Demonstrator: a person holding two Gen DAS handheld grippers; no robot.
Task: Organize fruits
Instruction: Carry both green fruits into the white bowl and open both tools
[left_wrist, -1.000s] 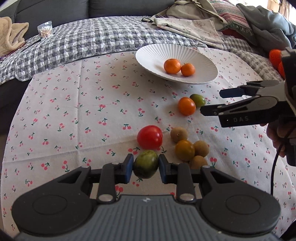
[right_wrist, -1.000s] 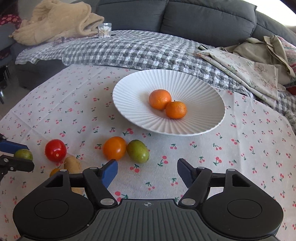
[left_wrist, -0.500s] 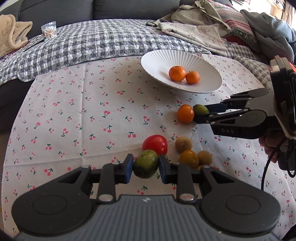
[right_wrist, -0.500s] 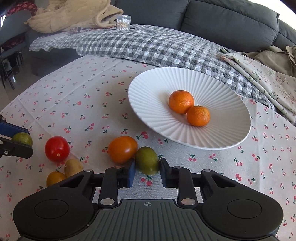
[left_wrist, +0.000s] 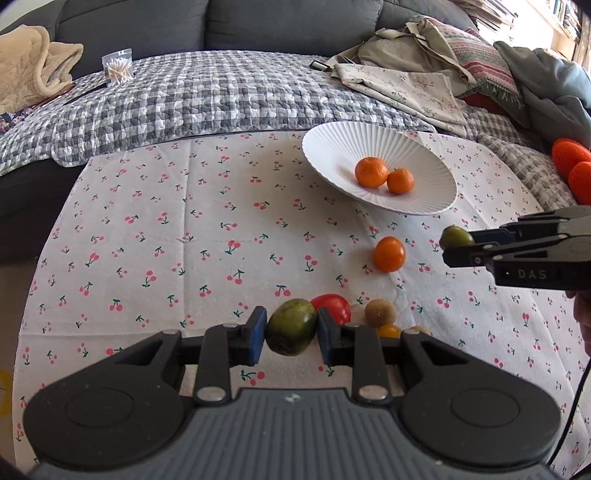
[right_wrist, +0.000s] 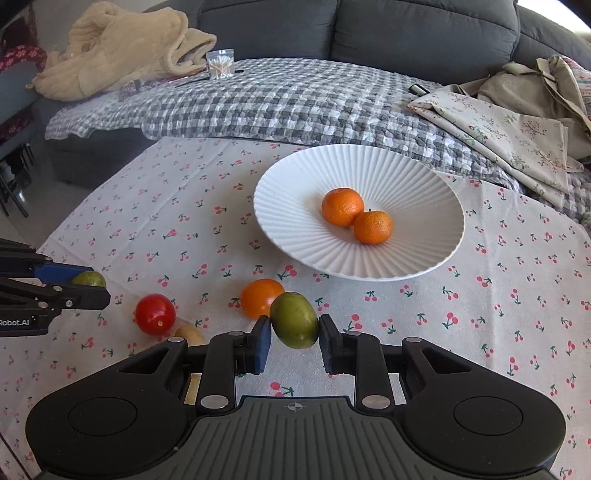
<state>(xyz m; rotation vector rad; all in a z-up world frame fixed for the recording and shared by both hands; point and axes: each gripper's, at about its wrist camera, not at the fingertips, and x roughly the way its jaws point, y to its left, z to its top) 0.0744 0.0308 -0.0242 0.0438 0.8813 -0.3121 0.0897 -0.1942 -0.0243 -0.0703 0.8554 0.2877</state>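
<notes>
My left gripper (left_wrist: 291, 330) is shut on a green tomato (left_wrist: 291, 326) and holds it above the cloth. My right gripper (right_wrist: 294, 341) is shut on another green tomato (right_wrist: 294, 319), lifted just off the cloth; that tomato also shows in the left wrist view (left_wrist: 455, 237). The white ribbed plate (right_wrist: 295, 206) holds two mandarins (right_wrist: 342, 206), (right_wrist: 373, 226). An orange tomato (right_wrist: 260, 297) lies in front of the plate. A red tomato (right_wrist: 155, 314) and small brown and yellow fruits (left_wrist: 380, 313) lie near the left gripper.
The table wears a cherry-print cloth (left_wrist: 184, 221). Behind it is a sofa with a checked quilt (right_wrist: 258, 103), a beige blanket (right_wrist: 110, 48), a cotton-swab box (right_wrist: 219, 64) and folded fabrics (right_wrist: 517, 122).
The right gripper moved in, closed on the green tomato beside the orange one and raised it. The left gripper lifted its green tomato higher.
</notes>
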